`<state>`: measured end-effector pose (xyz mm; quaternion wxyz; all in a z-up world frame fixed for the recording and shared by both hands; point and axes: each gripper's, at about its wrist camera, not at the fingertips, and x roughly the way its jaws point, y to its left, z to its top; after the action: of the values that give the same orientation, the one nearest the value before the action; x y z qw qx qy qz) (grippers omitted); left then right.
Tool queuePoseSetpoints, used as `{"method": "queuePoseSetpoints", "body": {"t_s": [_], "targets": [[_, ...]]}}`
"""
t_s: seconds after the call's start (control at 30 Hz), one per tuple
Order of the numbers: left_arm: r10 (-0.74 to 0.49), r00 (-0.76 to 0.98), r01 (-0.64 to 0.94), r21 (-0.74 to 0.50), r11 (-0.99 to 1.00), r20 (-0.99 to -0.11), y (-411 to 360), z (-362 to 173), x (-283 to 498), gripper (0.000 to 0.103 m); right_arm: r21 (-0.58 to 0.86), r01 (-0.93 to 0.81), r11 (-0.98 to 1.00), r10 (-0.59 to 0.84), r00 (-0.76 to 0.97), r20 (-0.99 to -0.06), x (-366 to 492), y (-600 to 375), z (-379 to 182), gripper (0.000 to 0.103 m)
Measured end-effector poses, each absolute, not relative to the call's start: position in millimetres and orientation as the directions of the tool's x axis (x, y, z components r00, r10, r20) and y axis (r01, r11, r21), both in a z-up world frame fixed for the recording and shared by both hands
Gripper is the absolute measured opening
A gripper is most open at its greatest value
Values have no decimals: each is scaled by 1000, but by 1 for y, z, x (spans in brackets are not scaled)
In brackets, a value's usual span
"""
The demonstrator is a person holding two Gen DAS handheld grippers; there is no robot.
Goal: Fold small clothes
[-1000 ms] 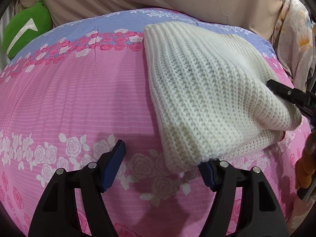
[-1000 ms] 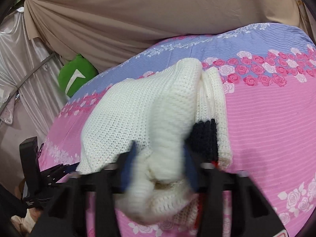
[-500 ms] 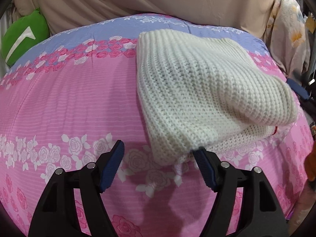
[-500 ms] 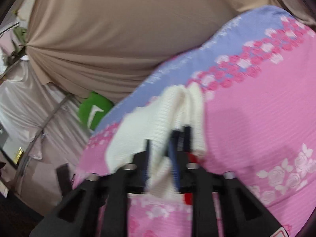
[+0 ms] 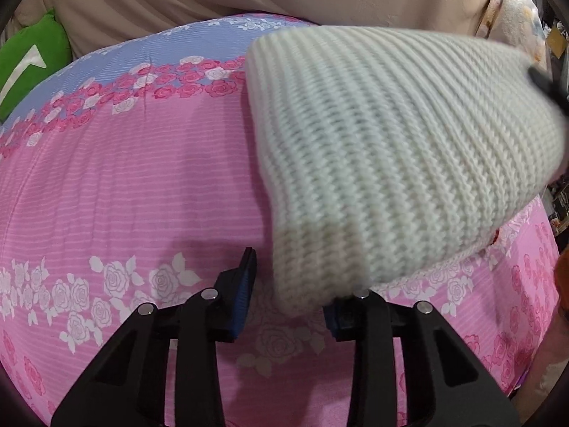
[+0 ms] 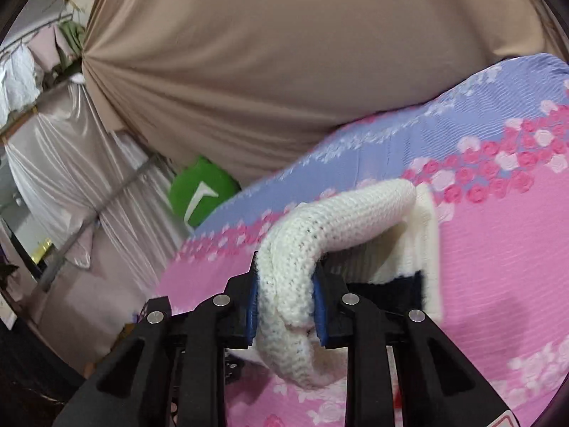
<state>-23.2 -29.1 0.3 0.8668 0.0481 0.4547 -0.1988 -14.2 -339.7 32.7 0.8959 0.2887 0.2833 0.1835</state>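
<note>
1. Sweater (image 5: 402, 163), seen from my left wrist: a chunky, ribbed cream knit lifted off the pink rose-print bedspread (image 5: 142, 185). My left gripper (image 5: 288, 299) has just been closing; the near corner droops between its blue pads (image 5: 243, 284), but whether they press it I cannot tell.

2. From my right wrist: my right gripper (image 6: 284, 306) has just closed and is clamped on a thick rolled edge of the sweater (image 6: 320, 235), raising that side so it can be folded over.

Pink rose-print bed (image 5: 124, 185); white knit garment (image 5: 391, 149) perhaps partly resting there.
</note>
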Motion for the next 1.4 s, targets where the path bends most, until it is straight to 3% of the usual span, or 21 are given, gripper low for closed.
{"method": "queuePoseSetpoints", "body": {"t_s": [0.07,0.1,0.2,0.3,0.37,0.5,0.63,0.73,0.83,0.87,0.93,0.97,1.1,1.2,1.23,1.27,1.33,1.4], "targets": [[-292,517,392,-81,916,-804,-31,-2,-24,33,572,-28,820,433,684,-588,7,-342,-23,23],[-288,520,394,-74,916,-804,-32,-2,-24,34,620,-67,782,472,712,-519,1,-346,-32,22],[-306,500,409,-91,908,-810,-30,2,-29,34,593,-69,802,452,720,-526,-10,-346,-20,26],[-345,501,436,-114,893,-794,-21,19,-46,33,541,-65,839,414,721,-555,-18,-339,-7,38],[-371,522,454,-117,883,-769,-14,39,-58,35,557,-86,826,430,735,-523,-23,-338,6,40],[-413,597,468,-119,876,-688,-17,78,-59,47,583,-102,806,429,780,-456,-5,-348,32,59],[-387,632,456,-81,886,-672,-52,86,-30,50,553,-67,831,424,718,-551,55,-342,22,66],[-340,612,438,-52,897,-714,-78,70,-7,50,468,-70,881,387,674,-629,79,-325,22,17],[-282,631,413,5,911,-723,-87,58,-1,50,485,-148,862,414,757,-505,60,-329,50,15],[-274,639,410,17,912,-719,-87,56,-2,50,490,-130,862,401,766,-502,61,-333,47,15],[-271,640,410,22,912,-719,-88,54,-2,50,442,-39,896,331,721,-608,80,-338,18,15],[-272,637,412,21,911,-721,-89,53,-2,50,408,4,913,298,676,-674,91,-337,-5,16],[-242,647,405,57,912,-723,-94,49,-3,51,516,8,857,351,722,-596,69,-346,5,22],[-232,652,399,66,915,-722,-94,47,-3,52,520,-33,854,352,771,-530,33,-343,26,26],[-234,652,399,65,914,-721,-94,47,-3,53,514,-44,857,350,781,-518,18,-341,29,32],[-233,653,400,67,914,-721,-94,47,-3,53,511,-54,858,354,782,-512,7,-338,29,45],[-230,656,399,72,914,-719,-95,45,-4,54,499,-64,864,353,783,-512,-15,-331,26,57],[-221,665,396,86,914,-714,-97,43,-5,55,493,-55,868,351,770,-533,-26,-322,16,57]]}}
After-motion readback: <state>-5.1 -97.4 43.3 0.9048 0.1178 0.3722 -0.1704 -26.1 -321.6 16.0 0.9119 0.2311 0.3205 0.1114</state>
